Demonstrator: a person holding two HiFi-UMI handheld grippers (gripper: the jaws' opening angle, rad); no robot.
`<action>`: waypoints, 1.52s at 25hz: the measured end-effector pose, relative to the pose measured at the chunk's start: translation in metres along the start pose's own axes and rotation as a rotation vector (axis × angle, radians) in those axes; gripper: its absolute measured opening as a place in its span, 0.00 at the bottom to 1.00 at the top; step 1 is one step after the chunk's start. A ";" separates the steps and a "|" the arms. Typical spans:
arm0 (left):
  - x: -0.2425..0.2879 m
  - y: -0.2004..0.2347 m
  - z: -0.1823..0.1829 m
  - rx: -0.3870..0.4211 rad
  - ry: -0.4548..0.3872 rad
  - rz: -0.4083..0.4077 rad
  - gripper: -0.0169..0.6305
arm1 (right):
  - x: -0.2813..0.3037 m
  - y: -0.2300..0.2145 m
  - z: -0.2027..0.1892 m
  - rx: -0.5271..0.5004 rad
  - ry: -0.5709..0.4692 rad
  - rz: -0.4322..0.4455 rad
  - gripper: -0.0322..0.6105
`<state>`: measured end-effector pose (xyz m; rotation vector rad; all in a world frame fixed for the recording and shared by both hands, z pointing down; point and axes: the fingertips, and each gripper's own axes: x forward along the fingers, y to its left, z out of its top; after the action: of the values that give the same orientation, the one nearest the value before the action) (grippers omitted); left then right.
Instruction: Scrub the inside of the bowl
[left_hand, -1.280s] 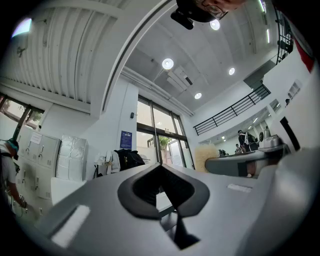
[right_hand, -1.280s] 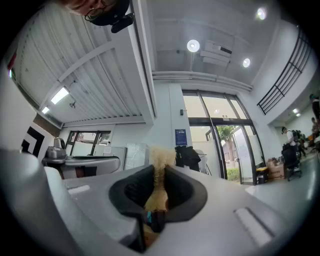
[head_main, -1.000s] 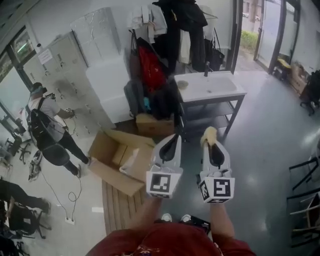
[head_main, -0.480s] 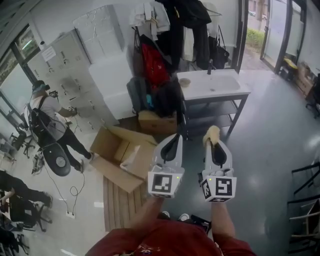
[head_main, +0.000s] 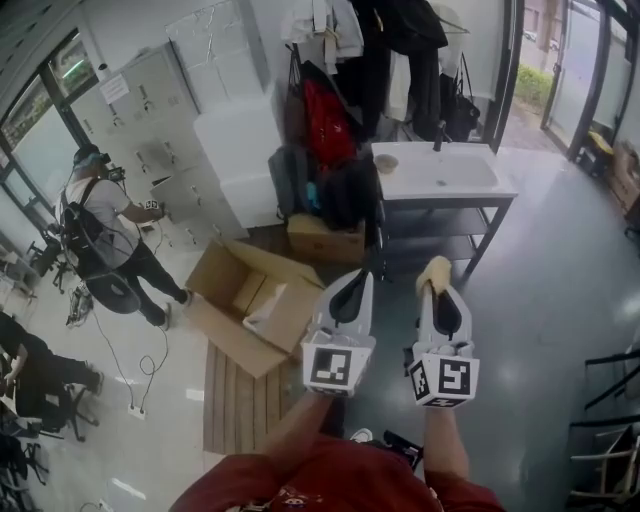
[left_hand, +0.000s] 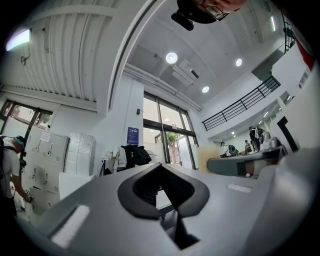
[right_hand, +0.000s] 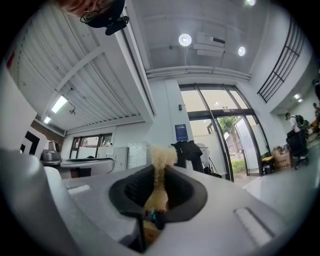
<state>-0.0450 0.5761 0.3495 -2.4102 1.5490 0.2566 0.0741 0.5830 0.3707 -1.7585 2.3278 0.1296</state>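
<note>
Grey glossy floor (head_main: 560, 290) bears white sink table (head_main: 400, 184) and cardboard box (head_main: 250, 300).

Left of the left claw (head_main: 350, 283) lies an open cardboard box (head_main: 250, 305); ahead and right of it stands a white sink table (head_main: 440, 172).

Yellow sponge (head_main: 432, 271) clamped; small bowl (head_main: 386, 163), probably upright.

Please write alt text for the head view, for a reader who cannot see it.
Two hand-held grippers reach out over a grey floor: the left gripper is shut and empty, the right gripper is shut on a yellowish scrubber. Ahead stands a white sink; to the left are an open cardboard box and a person.
</note>
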 end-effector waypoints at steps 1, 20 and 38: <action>0.003 0.003 -0.002 0.000 -0.001 0.000 0.03 | 0.005 0.000 -0.002 -0.001 0.001 0.001 0.13; 0.114 0.105 -0.059 -0.059 -0.004 -0.025 0.03 | 0.157 0.011 -0.037 -0.056 0.019 -0.012 0.13; 0.188 0.195 -0.095 -0.092 0.020 -0.083 0.03 | 0.269 0.032 -0.057 -0.088 0.034 -0.056 0.13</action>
<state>-0.1443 0.3070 0.3612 -2.5485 1.4714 0.2937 -0.0330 0.3282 0.3629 -1.8797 2.3266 0.1974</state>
